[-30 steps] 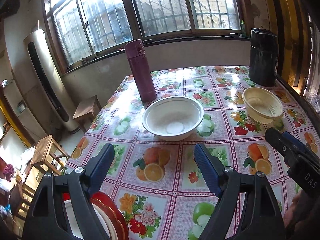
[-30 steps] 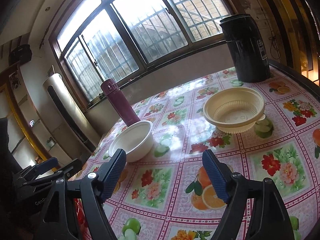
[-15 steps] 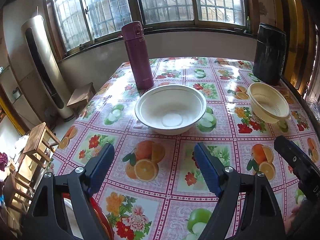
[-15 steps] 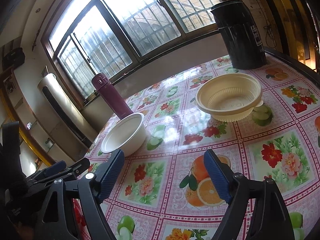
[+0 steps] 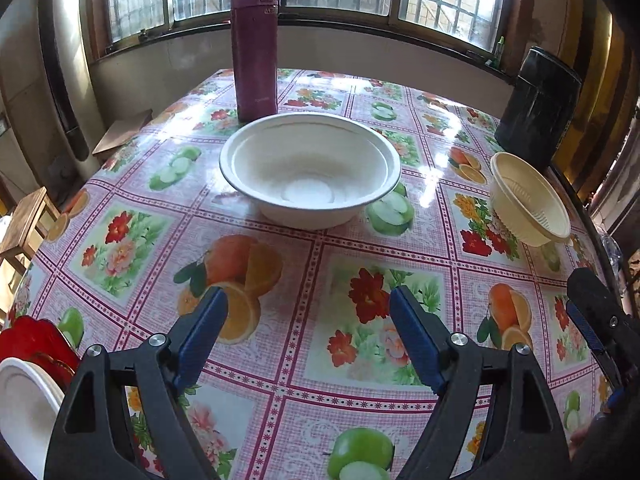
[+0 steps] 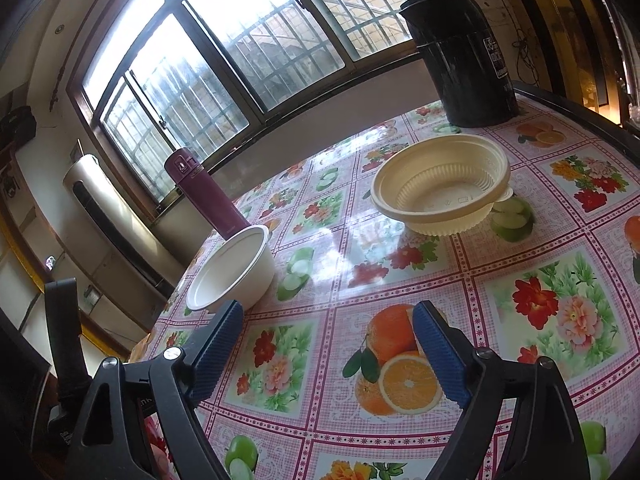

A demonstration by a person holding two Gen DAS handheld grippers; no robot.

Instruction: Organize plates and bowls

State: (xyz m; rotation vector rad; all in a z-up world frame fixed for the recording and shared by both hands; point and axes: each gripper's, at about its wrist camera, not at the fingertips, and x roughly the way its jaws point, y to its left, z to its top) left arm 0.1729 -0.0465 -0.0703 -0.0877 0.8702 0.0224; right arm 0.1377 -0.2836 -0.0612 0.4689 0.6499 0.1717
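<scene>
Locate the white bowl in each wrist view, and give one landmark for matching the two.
Left wrist view: the white bowl sits upper centre, just in front of the maroon flask.
Right wrist view: the white bowl is left of centre, near the table's left edge.
Shared landmark: the maroon flask, directly behind the bowl in both.

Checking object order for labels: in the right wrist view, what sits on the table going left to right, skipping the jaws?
White bowl → maroon flask, just behind it and slightly right at the base → cream ribbed bowl → black kettle at the far right corner.
</scene>
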